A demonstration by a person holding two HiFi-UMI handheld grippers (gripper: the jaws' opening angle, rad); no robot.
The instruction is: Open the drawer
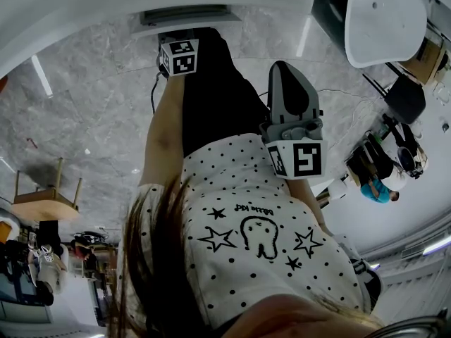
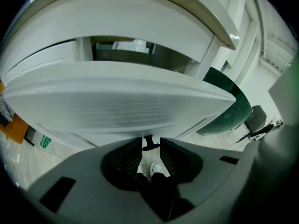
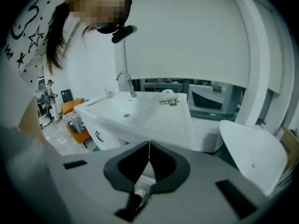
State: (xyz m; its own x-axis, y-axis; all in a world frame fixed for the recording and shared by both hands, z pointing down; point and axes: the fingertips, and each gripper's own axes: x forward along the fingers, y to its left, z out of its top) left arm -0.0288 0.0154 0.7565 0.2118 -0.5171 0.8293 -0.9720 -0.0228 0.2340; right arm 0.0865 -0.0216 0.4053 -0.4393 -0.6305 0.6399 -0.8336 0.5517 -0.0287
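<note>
left gripper (image 2: 150, 143) is hanging with its jaws a fair way apart, nothing clamped. the black drawer handle (image 2: 148, 142) is showing right in the gap at the jaw tips, tucked under the white vanity (image 2: 117, 101). i can't tell if it's actually in between the tips or just past them, but the pads aren't pressing on it. below that i'm seeing white shoes (image 2: 156, 168) down between the jaws.

right gripper (image 3: 149, 146) is sitting with its jaws pinched together on nothing, well back from the vanity. from there i'm looking at the washbasin (image 3: 126, 108) and faucet (image 3: 125, 80), with the drawer front just under the basin, off to the gripper's left. in the head view it's hovering close to the polka-dot shirt (image 1: 261, 238).
</note>
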